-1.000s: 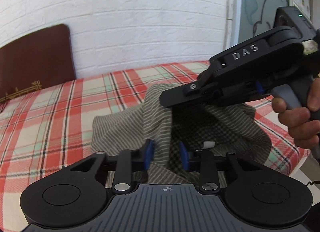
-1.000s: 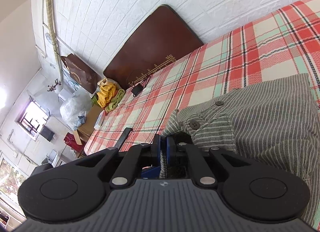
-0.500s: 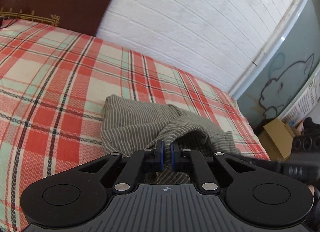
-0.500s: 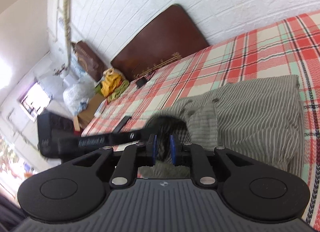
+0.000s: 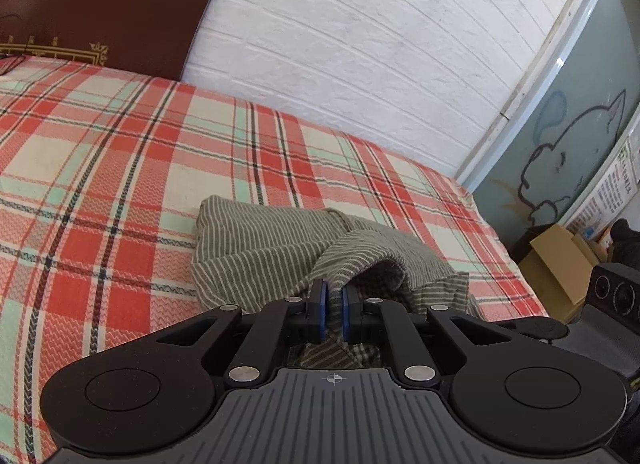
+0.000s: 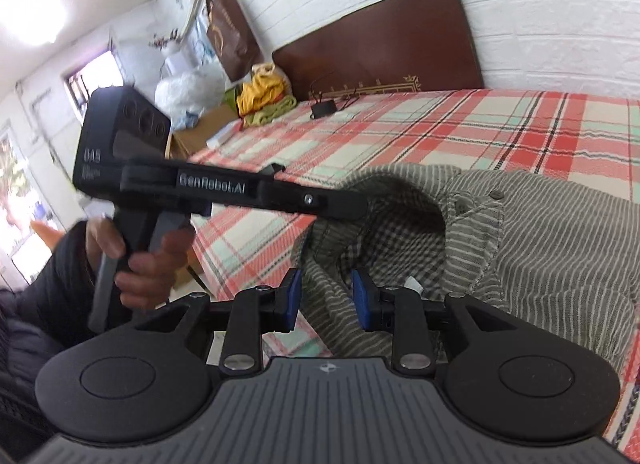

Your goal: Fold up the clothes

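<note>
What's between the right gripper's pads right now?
In the right wrist view, the striped shirt's edge lies between the right gripper's blue pads; the jaws are opening and the pads stand clear of the cloth.

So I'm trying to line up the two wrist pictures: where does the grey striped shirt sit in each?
Left wrist view: the grey striped shirt lies at lower centre on the plaid bedspread, a fold pinched in the left gripper.
Right wrist view: it fills the centre and right, its edge between the right gripper, whose jaws are opening.
Shared landmark: the brown headboard, upper left there, upper right here.
</note>
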Demonstrator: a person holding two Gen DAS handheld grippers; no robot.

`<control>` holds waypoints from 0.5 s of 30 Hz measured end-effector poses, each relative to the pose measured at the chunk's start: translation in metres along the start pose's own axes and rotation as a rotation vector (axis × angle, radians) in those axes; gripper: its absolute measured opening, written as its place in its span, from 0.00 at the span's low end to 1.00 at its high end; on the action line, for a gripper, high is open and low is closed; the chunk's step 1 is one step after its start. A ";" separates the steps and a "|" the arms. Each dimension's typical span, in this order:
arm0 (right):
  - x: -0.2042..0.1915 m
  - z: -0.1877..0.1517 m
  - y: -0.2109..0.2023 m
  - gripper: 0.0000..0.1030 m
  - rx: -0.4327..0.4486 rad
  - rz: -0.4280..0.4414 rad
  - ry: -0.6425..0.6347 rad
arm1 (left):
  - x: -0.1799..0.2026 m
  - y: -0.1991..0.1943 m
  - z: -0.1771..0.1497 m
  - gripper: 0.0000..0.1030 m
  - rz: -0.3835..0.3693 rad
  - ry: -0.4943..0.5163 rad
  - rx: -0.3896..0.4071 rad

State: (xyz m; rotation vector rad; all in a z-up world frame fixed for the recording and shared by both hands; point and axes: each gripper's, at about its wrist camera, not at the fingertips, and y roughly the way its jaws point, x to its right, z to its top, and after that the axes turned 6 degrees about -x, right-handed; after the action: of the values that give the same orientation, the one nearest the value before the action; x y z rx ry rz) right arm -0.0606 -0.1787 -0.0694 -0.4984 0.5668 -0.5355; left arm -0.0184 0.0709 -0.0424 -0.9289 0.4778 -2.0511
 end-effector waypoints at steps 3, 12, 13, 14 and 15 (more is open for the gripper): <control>-0.005 -0.004 0.003 0.21 -0.031 -0.031 -0.050 | 0.002 -0.001 0.001 0.07 -0.003 -0.003 0.008; -0.024 -0.014 -0.003 0.05 -0.059 -0.121 -0.198 | -0.002 -0.006 0.005 0.05 0.031 -0.032 0.040; -0.026 -0.016 -0.005 0.04 -0.061 -0.141 -0.224 | -0.005 -0.006 0.005 0.04 0.036 -0.042 0.042; -0.029 -0.018 -0.007 0.04 -0.062 -0.161 -0.250 | -0.008 -0.006 0.005 0.04 0.042 -0.053 0.045; -0.031 -0.020 -0.009 0.03 -0.064 -0.181 -0.277 | -0.010 -0.006 0.004 0.04 0.049 -0.064 0.047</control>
State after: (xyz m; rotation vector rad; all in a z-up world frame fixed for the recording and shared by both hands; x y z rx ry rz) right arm -0.0983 -0.1727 -0.0681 -0.6767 0.2761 -0.6100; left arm -0.0143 0.0830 -0.0403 -0.9422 0.4120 -1.9748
